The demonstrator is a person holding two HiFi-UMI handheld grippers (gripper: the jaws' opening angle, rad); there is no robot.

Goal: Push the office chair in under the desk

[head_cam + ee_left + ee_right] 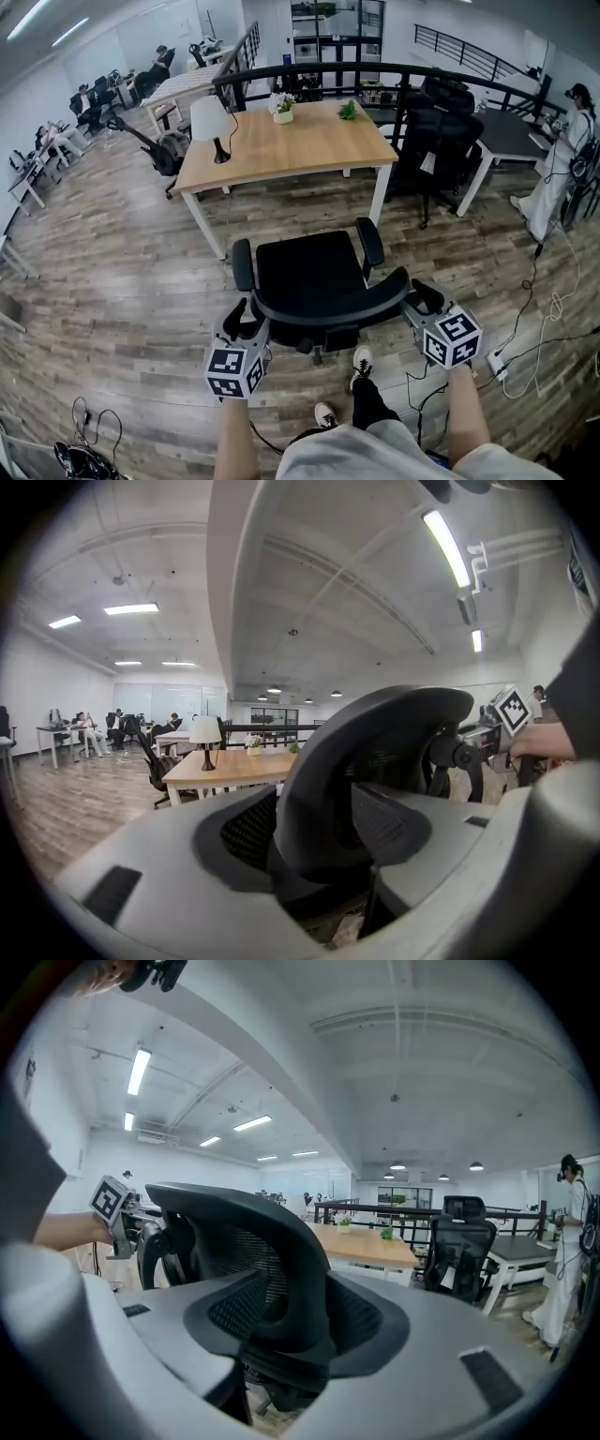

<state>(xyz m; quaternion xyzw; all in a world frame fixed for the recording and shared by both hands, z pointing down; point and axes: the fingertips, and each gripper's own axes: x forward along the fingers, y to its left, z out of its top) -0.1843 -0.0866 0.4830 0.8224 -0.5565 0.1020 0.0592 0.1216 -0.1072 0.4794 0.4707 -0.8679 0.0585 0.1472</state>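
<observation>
Nearest the camera, the person's two forearms reach forward, one to each end of the chair's curved backrest (330, 309). The left tool (246, 322) sits at the backrest's left end and the right tool (419, 302) at its right end, at about the same depth, so neither hand is the nearer. In each gripper view the jaws stand wide, with the dark rim of the backrest between them and a gap showing on either side. Neither tool is clamped on it; they straddle the rim loosely.

Just beyond, the office chair (309, 267) stands on the wood floor (112, 281), out in the open, with its seat and both armrests facing away from the person. The backrest's long axis runs left to right, roughly parallel to the near edge of the desk (291, 150).

The desk lies straight ahead of the chair, with a strip of bare floor between the seat's front and the desk's near edge. The chair lines up between the two near desk legs, somewhat closer to the right one. The push would therefore seem to go straight forward, with both ends driven evenly so that the chair does not swivel.

On the desk stand a lamp (211, 122) at the left and a flower pot (282, 111) at the far edge.
</observation>
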